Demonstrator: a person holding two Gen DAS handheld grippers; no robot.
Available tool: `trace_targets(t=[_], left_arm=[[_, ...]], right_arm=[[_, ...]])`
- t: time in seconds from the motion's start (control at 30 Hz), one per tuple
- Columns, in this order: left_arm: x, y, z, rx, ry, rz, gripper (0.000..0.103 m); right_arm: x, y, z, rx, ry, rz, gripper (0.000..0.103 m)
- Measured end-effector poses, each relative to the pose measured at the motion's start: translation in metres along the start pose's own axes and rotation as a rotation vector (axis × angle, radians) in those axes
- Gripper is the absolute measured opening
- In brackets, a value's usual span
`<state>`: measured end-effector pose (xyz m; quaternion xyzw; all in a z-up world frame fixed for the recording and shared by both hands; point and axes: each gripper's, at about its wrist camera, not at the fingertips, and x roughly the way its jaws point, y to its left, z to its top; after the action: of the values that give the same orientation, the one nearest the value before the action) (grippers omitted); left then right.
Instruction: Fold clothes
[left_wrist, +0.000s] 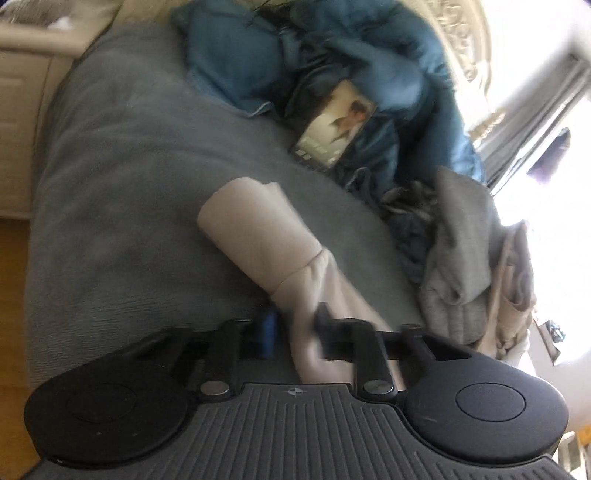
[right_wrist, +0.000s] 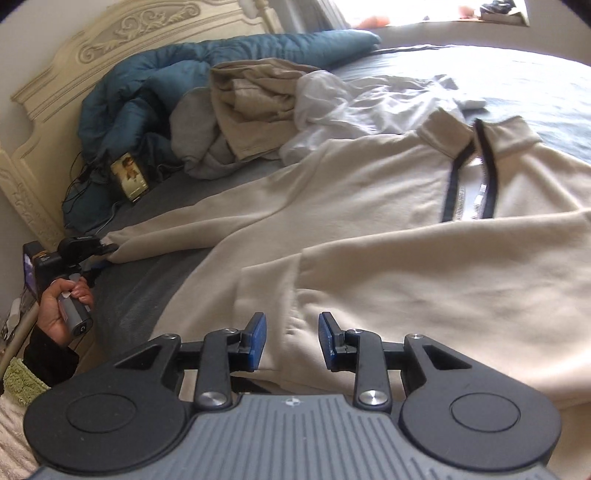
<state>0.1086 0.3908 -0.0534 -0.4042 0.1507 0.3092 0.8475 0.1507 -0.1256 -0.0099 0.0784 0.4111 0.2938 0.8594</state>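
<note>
- A cream fleece pullover with a dark-trimmed zip collar (right_wrist: 388, 221) lies spread across the grey bedcover (left_wrist: 122, 184), filling the centre and right of the right wrist view.
- The left gripper (right_wrist: 105, 249), at that view's left edge, is clenched on the cuff of the pullover's outstretched sleeve (left_wrist: 266, 236); the left wrist view, though blurred, shows cream cloth between its pads.
- The right gripper (right_wrist: 293, 341) hangs released at lower centre, jaws parted just above the garment's near edge, gripping nothing.
- Judged step: sleeve fold beginning. The next move likely calls for carrying the cuff across the chest, the right tongs pinning or gripping the hem.
</note>
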Motion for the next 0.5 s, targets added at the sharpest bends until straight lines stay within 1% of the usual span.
trace_targets(t=[0.03,0.1,0.23,0.3,0.47,0.5], left_arm=[[-0.005,-0.01,-0.001,0.023,-0.024,-0.017,0.007],[-0.02,-0.032,-0.003,0.077,-0.076,-0.07,0.007],[-0.069,-0.101,-0.018,0.215,-0.162,-0.254,0.006],[-0.1,-0.14,-0.035,0.302,-0.197,-0.375,0.006],[-0.18,-0.215,-0.108,0.531,-0.173,-0.689,0.007],[-0.193,-0.224,-0.127,0.579,-0.145,-0.743,0.008]], right_arm=[[-0.003,-0.004,-0.001,0.012,-0.006,-0.006,0.033],[-0.01,-0.013,-0.004,0.038,-0.022,-0.017,0.033],[-0.035,-0.035,-0.013,0.099,-0.062,-0.037,0.033],[-0.052,-0.048,-0.017,0.131,-0.091,-0.053,0.033],[-0.101,-0.086,-0.032,0.217,-0.182,-0.115,0.035],[-0.112,-0.094,-0.036,0.237,-0.204,-0.13,0.035]])
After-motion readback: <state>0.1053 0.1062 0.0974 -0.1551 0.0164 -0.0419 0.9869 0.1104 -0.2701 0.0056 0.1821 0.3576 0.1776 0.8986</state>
